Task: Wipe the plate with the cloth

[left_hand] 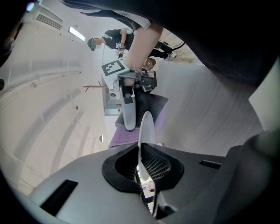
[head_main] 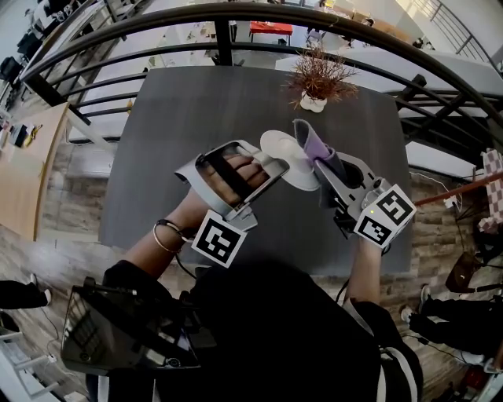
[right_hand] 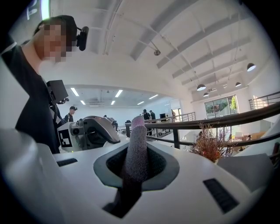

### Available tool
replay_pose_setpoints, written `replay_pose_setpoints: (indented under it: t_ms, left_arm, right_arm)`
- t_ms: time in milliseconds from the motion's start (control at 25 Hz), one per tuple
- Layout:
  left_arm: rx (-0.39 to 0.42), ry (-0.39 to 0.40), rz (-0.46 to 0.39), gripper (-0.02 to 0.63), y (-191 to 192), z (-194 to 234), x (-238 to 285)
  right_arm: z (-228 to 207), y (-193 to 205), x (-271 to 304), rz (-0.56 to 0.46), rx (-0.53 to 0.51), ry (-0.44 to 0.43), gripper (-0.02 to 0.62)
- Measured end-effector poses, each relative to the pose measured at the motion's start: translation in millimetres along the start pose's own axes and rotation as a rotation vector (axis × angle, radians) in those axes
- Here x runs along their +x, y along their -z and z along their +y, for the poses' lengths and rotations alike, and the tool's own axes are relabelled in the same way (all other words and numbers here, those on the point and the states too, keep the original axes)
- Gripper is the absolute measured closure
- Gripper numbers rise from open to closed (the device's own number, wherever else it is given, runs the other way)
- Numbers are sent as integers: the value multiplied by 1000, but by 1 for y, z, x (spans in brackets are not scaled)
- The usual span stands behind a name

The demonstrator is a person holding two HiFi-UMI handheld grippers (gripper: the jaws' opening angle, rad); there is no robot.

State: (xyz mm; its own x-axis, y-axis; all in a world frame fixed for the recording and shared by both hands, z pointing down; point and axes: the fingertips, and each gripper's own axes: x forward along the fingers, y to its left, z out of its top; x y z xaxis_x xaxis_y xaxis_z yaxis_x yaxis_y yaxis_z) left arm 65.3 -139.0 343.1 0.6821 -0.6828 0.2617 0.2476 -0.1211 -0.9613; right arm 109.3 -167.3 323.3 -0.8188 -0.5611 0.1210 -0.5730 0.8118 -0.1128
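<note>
Two grippers raised above a dark grey table [head_main: 196, 110], bare except for a dried plant [head_main: 318, 78] in a white pot near its far edge. Beyond it a curved black railing [head_main: 236, 20], and past that a lower floor with desks. Overhead, in the right gripper view, a high white ceiling with beams and round hanging lamps, plus several people standing far back. Pale wood-look flooring beside the table. Markings: black-and-white square codes on the cubes [head_main: 218, 238] of both grippers. Clenched in the left gripper [head_main: 271, 166], the rim of a white plate [head_main: 287, 157], held off the table and seen edge-on between the jaws in that gripper's own view. Clamped in the right gripper [head_main: 324, 169], a folded cloth [head_main: 314, 145], purple on one side and dark grey on the other, standing up from between the jaws. Cloth just right of the plate in the head view and apparently pressed against its face, the two grippers pointing toward each other across it
</note>
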Motion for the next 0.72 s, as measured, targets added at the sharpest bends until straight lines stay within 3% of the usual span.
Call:
replay_pose_setpoints:
  t_ms: [720]
  left_arm:
    - [-98,-2,36,587,15,0,0]
  right_arm:
    - [15,-28,-11,-76,-47,1,554]
